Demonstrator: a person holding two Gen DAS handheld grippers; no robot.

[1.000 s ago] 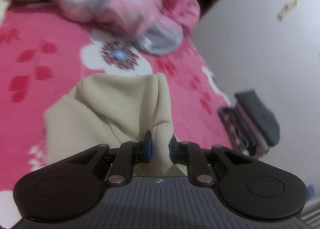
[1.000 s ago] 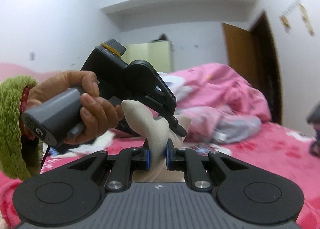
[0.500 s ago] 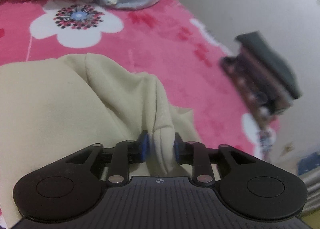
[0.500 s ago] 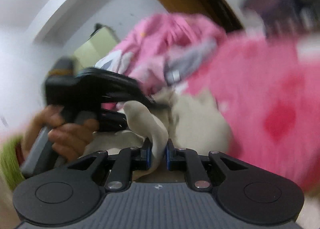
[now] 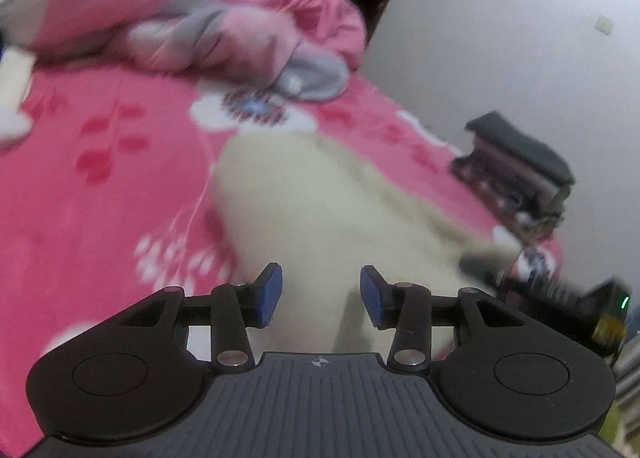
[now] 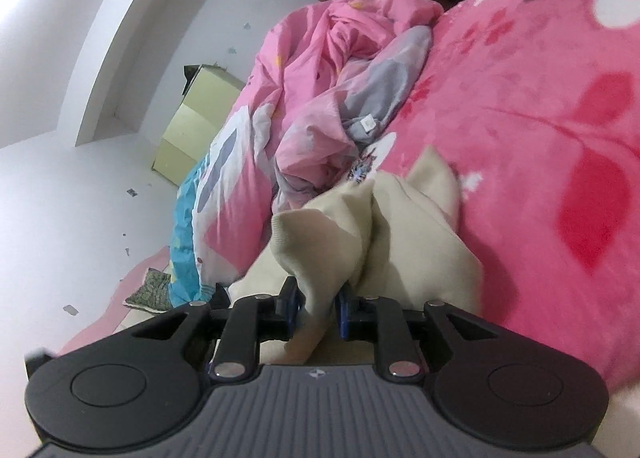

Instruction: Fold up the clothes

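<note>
The left gripper [image 5: 320, 298] has its jaws opening; the two blue pads [image 5: 269, 295] stand wide apart and press on nothing, and the cream garment [image 5: 304, 197] lies just beyond them and also fills the gap between them, without touching either pad as far as the blurred picture lets me tell. The cream garment is spread on the pink flowered blanket [image 5: 100, 161], which continues to the left of the fingers and far ahead of them; ahead of the fingertips, past the garment, a crumpled pink and grey quilt [image 5: 224, 37] is heaped on the blanket; to the right of the fingers a dark stack of things [image 5: 520, 165] stands near the white wall [image 5: 520, 37], too blurred to name; a part of the other tool shows low at the right edge. The right gripper [image 6: 318, 312] is rolled to the side, so the room looks tilted; its pads [image 6: 291, 308] are narrow and pinch a fold of the cream garment [image 6: 400, 242], though the jaws are beginning to open; the fold rises from between the pads and the rest of the cloth lies bunched just ahead of the fingertips on the pink flowered blanket [image 6: 540, 137]; ahead and to the left of the fingers is the pink and grey quilt [image 6: 328, 77], and further left a pale yellow cabinet [image 6: 188, 125] against the wall.
</note>
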